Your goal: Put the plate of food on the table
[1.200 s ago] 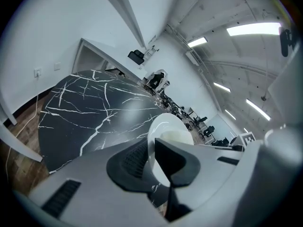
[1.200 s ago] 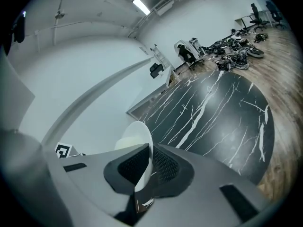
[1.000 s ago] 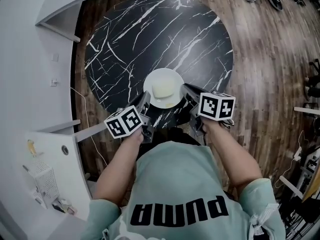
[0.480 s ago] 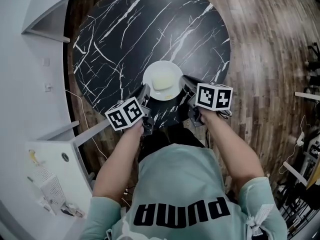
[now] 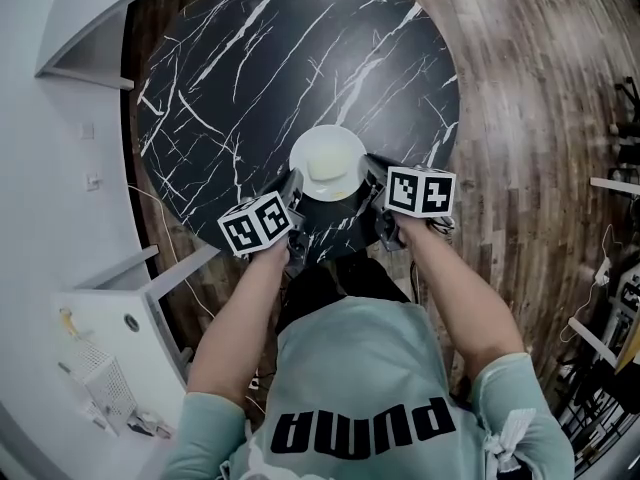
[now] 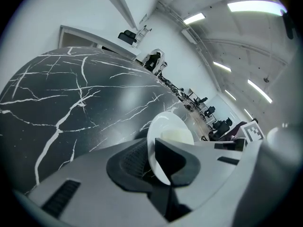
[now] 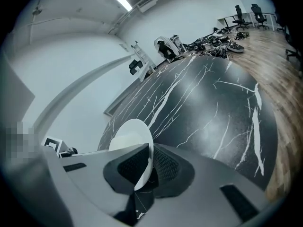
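A white plate [image 5: 327, 162] carrying a pale yellow piece of food [image 5: 323, 167] is held over the near edge of the round black marble table [image 5: 250, 78]. My left gripper [image 5: 293, 190] is shut on the plate's left rim, and my right gripper [image 5: 368, 176] is shut on its right rim. The left gripper view has the plate [image 6: 165, 141] edge-on between the jaws, with the food [image 6: 177, 137] on top. The right gripper view shows the plate [image 7: 132, 138] clamped at its rim, above the marble table [image 7: 208, 103]. Whether the plate touches the tabletop cannot be told.
A white wall and ledge [image 5: 70, 98] curve along the table's left side. A white counter [image 5: 95, 338] with small items sits at the lower left. Wood floor [image 5: 530, 118] lies to the right, with metal stands [image 5: 615, 298] at the far right edge.
Both grippers and the plate have moved a little farther over the table's near edge. The grip on both rims is unchanged.
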`<state>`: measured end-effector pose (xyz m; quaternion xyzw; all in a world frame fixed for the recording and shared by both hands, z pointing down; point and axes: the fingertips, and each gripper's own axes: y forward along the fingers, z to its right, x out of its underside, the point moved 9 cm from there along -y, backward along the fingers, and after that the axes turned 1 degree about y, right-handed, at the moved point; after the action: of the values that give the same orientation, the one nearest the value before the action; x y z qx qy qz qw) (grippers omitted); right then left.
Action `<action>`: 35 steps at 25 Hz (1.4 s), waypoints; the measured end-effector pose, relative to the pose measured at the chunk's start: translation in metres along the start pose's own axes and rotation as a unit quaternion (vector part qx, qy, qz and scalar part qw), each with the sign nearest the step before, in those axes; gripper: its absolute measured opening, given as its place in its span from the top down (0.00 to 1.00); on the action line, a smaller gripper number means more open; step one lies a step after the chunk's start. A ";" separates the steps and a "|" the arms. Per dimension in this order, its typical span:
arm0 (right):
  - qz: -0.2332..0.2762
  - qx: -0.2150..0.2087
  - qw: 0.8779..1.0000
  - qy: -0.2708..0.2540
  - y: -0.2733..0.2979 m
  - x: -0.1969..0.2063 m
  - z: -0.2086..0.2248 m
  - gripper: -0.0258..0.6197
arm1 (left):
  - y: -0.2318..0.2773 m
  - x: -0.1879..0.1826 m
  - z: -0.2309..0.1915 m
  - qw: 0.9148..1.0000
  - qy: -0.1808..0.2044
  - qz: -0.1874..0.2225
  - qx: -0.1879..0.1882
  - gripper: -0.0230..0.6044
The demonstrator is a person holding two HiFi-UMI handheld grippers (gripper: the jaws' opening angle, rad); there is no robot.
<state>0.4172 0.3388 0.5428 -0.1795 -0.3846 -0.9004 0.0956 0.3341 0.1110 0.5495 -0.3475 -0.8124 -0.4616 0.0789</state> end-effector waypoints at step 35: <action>0.054 0.100 0.973 -0.199 -0.026 0.023 -0.029 0.91 | -0.031 0.004 0.010 0.979 0.199 0.041 -0.031 0.95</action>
<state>0.3808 0.3352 0.5160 -0.3649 -0.4736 -0.7972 0.0837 0.3130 0.1108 0.5237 -0.2840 -0.7508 -0.5429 0.2470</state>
